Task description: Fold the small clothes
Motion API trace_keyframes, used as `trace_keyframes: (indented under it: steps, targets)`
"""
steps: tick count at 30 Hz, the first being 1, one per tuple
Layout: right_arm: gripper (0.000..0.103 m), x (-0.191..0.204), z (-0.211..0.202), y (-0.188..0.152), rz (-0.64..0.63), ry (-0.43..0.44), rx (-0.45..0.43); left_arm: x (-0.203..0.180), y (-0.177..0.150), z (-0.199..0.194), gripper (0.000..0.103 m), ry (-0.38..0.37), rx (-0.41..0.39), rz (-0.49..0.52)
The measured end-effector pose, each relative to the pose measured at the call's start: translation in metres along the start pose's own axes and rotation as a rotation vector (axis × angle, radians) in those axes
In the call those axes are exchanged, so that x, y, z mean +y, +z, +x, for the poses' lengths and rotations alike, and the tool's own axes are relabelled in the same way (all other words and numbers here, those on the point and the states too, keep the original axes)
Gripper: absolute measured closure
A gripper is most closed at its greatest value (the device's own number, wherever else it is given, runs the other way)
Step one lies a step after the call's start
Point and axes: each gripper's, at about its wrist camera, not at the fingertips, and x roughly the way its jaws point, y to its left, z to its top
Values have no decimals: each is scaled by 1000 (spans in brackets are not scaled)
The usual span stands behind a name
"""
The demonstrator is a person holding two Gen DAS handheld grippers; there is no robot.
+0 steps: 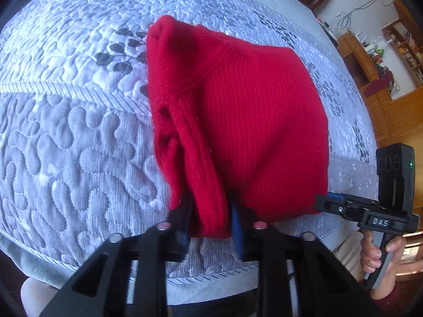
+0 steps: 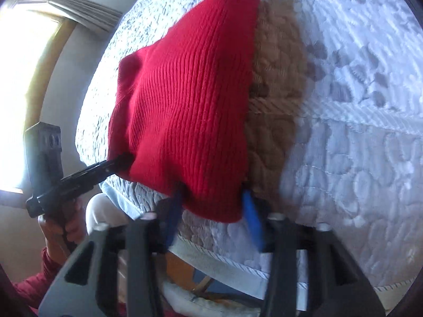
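A red knit garment [image 1: 243,121] hangs stretched above the quilted bed, held at its near edge by both grippers. My left gripper [image 1: 210,211] is shut on the garment's left near corner, where the ribbed hem bunches between the fingers. My right gripper [image 2: 211,200] is shut on the right near corner of the garment [image 2: 185,111]. The right gripper also shows in the left wrist view [image 1: 333,200], at the garment's lower right corner. The left gripper shows in the right wrist view [image 2: 124,159], clamped on the lower left corner. The garment's far end droops toward the bed.
A grey-white quilted bedspread [image 1: 79,137] covers the bed, its near edge [image 2: 238,266] just below the grippers. Wooden shelves and furniture [image 1: 383,60] stand at the right. A bright window with a curtain [image 2: 31,60] is at the left.
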Motion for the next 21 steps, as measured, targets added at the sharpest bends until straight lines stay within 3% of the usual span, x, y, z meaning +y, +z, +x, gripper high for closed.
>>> trace_keyframes:
  steps: [2, 5, 8, 12, 15, 17, 21]
  targets:
    - [88, 2, -3, 1, -12, -21, 10, 6, 1, -4, 88, -30, -5, -29]
    - [89, 6, -29, 0, -37, 31, -22, 12, -1, -21, 89, -74, -33, -28]
    - [91, 10, -46, -4, -80, 11, -30, 17, -6, -14, 89, -84, -5, -29]
    - [91, -1, -16, -6, -76, -75, 45, 19, -13, 10, 89, -46, 15, -1]
    - [90, -3, 8, -6, -78, -120, 67, 22, -12, 11, 87, -58, 17, -14]
    - [85, 1, 6, -6, -96, -130, 63, 20, -12, 5, 83, -48, 19, 17]
    - [69, 7, -17, -3, -147, -153, 41, 17, -2, -15, 64, -16, 7, 40]
